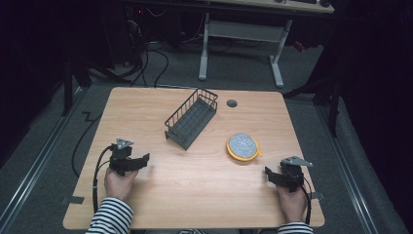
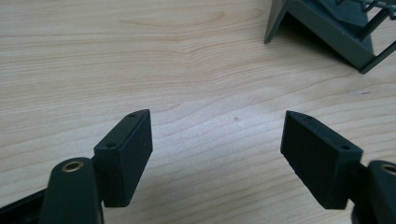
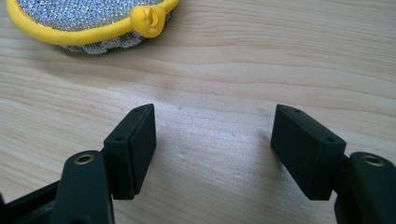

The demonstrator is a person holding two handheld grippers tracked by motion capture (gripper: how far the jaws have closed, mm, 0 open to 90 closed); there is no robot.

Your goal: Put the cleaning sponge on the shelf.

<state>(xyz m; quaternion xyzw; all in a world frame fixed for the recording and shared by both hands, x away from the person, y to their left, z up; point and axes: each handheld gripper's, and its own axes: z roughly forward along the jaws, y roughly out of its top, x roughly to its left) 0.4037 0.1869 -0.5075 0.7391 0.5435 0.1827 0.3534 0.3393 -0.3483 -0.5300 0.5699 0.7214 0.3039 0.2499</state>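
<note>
A dark wire rack (image 1: pixel 191 118) lies at an angle near the middle back of the wooden table (image 1: pixel 195 185). A round silver scouring pad with a yellow rim (image 1: pixel 242 146) rests to the right of it. My left gripper (image 1: pixel 144 159) sits low at the table's front left, open, nothing between its jaws; the rack's corner (image 2: pixel 327 28) shows ahead of it at upper right. My right gripper (image 1: pixel 267 173) rests at the front right, open and empty, with the pad (image 3: pixel 88 21) just ahead to its upper left.
A round cable hole (image 1: pixel 232 103) is set in the table near its back edge. Behind the table stands a white desk frame (image 1: pixel 241 36) on a grey floor with cables. Bare wood lies between the two grippers.
</note>
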